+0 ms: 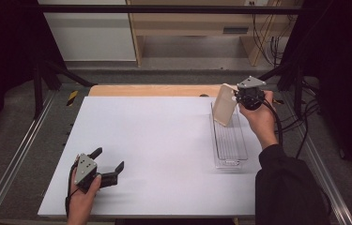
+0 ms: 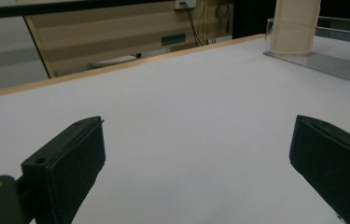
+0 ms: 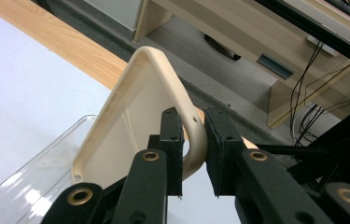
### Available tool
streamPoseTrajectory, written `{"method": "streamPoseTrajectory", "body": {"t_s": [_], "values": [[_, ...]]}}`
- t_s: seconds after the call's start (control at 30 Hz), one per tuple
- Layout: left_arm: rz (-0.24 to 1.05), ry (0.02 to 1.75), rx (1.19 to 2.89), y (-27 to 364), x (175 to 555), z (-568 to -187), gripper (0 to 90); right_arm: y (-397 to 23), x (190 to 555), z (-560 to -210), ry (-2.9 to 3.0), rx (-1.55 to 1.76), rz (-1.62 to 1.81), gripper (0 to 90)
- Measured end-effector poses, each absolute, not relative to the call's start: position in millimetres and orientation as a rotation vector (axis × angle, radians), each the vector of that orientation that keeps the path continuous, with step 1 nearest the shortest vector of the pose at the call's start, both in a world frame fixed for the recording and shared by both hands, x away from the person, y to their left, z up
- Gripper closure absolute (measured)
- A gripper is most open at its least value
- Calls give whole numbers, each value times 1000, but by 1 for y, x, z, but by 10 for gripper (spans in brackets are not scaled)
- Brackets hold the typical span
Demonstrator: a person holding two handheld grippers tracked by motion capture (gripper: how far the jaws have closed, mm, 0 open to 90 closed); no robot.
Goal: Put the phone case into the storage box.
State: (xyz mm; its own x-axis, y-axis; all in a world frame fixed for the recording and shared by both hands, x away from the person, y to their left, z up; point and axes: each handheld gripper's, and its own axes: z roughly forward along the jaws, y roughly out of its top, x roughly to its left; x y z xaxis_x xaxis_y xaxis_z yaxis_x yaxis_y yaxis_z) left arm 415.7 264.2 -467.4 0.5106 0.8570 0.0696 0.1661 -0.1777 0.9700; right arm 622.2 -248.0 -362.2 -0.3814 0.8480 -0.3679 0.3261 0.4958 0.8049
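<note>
The white tabletop (image 1: 155,150) spreads out in front of me, with a wooden strip along its far edge. On its right side lies a long clear plastic bin (image 1: 230,140), running away from me. Over the bin's far end I hold a cream plastic tray (image 1: 224,110) tilted up on edge, its lower end down inside the bin. My right gripper (image 3: 194,144) has its fingers clamped on the tray's rounded rim, one finger (image 3: 171,140) on the inner face and the other on the outside. In the high view that gripper (image 1: 250,96) sits at the far right of the tabletop. My left gripper (image 1: 110,165) rests low at the near left, well apart from the bin, its fingers (image 2: 65,163) spread wide with nothing between them but bare tabletop.
</note>
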Motion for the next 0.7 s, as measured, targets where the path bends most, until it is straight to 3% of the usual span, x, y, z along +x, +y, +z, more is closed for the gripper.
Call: {"method": "streamPoseTrajectory", "body": {"t_s": [0.33,0.7], "values": [[781,885,1644,263,435,-469,33,-252,626,-366,1904,997,835,776],[773,872,1667,252,426,-468,33,-248,628,-367,1894,987,846,773]]}}
